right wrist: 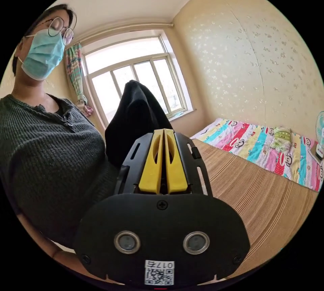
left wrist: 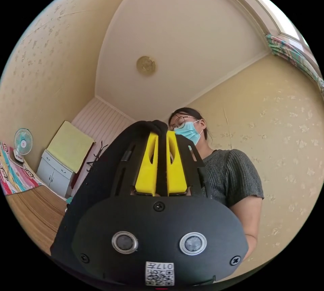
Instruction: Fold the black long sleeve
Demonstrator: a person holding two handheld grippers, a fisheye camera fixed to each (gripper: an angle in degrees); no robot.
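The black long sleeve (right wrist: 135, 115) is up in the air, not on the bed: in the right gripper view it rises as a dark bunch above the tips of the right gripper (right wrist: 163, 132), whose yellow jaws stand pressed together with the cloth caught between them. In the left gripper view the same black cloth (left wrist: 101, 169) drapes over and down one side of the left gripper (left wrist: 162, 129), and a dark strip of it runs between that gripper's yellow jaws, which are clamped on it too. Both cameras tilt up toward the ceiling and the person (left wrist: 229, 176) holding the tools, so the garment appears to be lifted by two pinched points, likely the step of raising it to shake it out or carry it. The next move calls for lowering it onto the striped mat (right wrist: 263, 196) on the bed and spreading it flat, keeping both grips firm so it does not slip.
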